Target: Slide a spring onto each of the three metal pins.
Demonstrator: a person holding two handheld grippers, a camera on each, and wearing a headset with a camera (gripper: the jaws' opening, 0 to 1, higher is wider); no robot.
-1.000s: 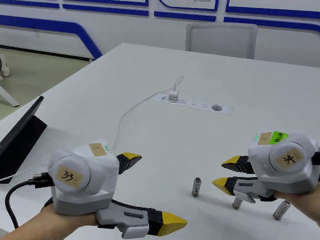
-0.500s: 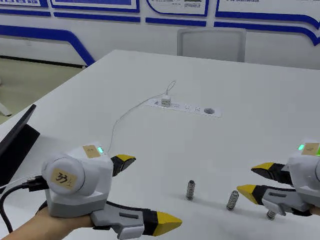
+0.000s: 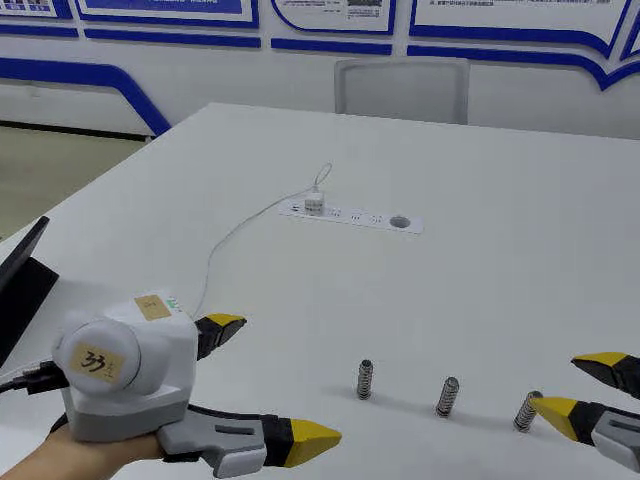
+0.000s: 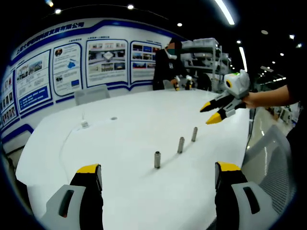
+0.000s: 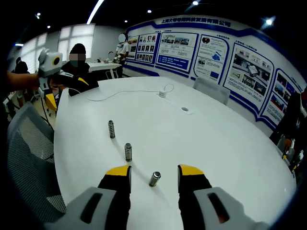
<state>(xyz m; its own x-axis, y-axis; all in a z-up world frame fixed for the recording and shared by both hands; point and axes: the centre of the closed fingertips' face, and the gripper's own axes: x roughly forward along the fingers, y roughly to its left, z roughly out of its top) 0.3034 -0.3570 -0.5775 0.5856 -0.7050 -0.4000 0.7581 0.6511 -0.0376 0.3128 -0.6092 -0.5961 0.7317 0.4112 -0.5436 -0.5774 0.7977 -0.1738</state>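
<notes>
Down at the near-left of the counter point(image 3: 480, 260), held the left tongs point(image 3: 270, 380) in a hand point(image 3: 60, 460), jaws spread wide and gripping nothing. Held the right tongs point(image 3: 578, 382) low at the near-right edge of the head view, jaws likewise parted, with nothing clamped between them. Saw three pins standing in a row on the counter between the two tongs, each wrapped in a coiled spring point(image 3: 365, 384): the left pin point(image 3: 365, 372), the middle pin point(image 3: 447, 396) and the right pin point(image 3: 526, 410), the last seen leaning a little. Found the right pin just beside the lower yellow tip of the right tongs; could not tell from the head view whether touching. In the right gripper view, caught that same pin just ahead of the gap between the two jaws, clear of both. Farther back on the counter, noted a white power strip point(image 3: 365, 216) with a small plug point(image 3: 313, 205) and a white cable point(image 3: 235, 237) trailing toward the near-left. Beyond the far edge, made out a grey chair point(image 3: 400, 90); at the left edge, a dark screen point(image 3: 20, 290).
</notes>
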